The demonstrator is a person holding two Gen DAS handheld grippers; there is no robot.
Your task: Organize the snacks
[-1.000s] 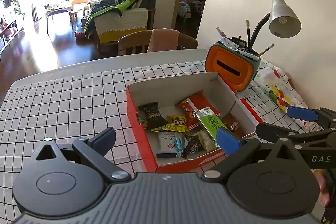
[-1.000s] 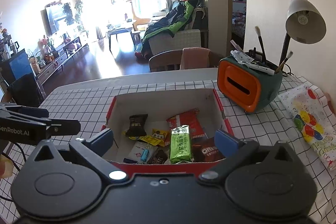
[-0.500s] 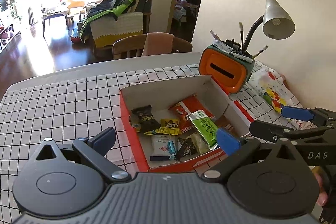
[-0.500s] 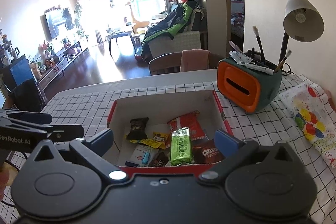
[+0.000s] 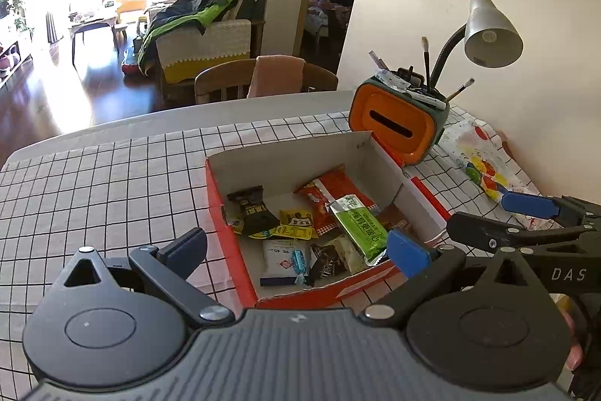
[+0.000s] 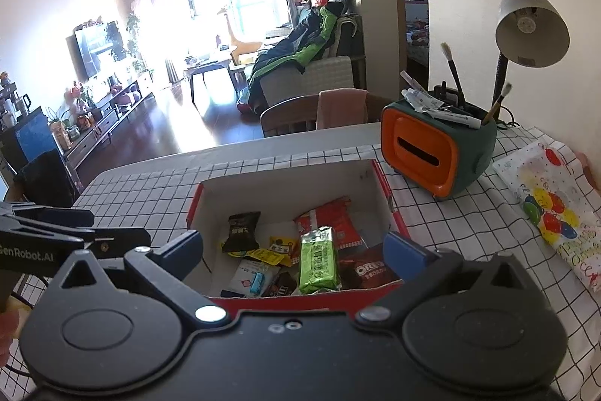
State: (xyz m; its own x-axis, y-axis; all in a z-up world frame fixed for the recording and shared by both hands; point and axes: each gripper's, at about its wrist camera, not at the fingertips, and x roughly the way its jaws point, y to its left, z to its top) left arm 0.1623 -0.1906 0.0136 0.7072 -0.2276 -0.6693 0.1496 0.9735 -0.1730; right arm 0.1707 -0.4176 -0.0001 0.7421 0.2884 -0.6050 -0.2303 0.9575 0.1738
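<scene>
A red cardboard box point(image 5: 221, 213) with white inner walls point(image 6: 285, 190) sits on the checked tablecloth and holds several snack packets. A green bar point(image 5: 358, 227) point(image 6: 318, 260) lies on top, beside a red packet point(image 5: 330, 190), a black packet point(image 5: 252, 211) and an Oreo pack point(image 6: 370, 269). My left gripper point(image 5: 296, 245) is open and empty, above the box's near edge. My right gripper point(image 6: 291, 247) is open and empty, above the box's near side. Each gripper shows at the edge of the other's view.
An orange and green desk organiser point(image 5: 398, 123) point(image 6: 432, 153) with brushes stands behind the box at the right. A desk lamp point(image 6: 529, 25) stands behind it. A colourful balloon-print bag point(image 6: 552, 213) lies at the far right by the wall. A chair point(image 5: 240, 77) stands at the table's far edge.
Both grippers have drawn back and up from the box a little, so it appears smaller and farther. Both stay open and empty. The snacks have not moved.
</scene>
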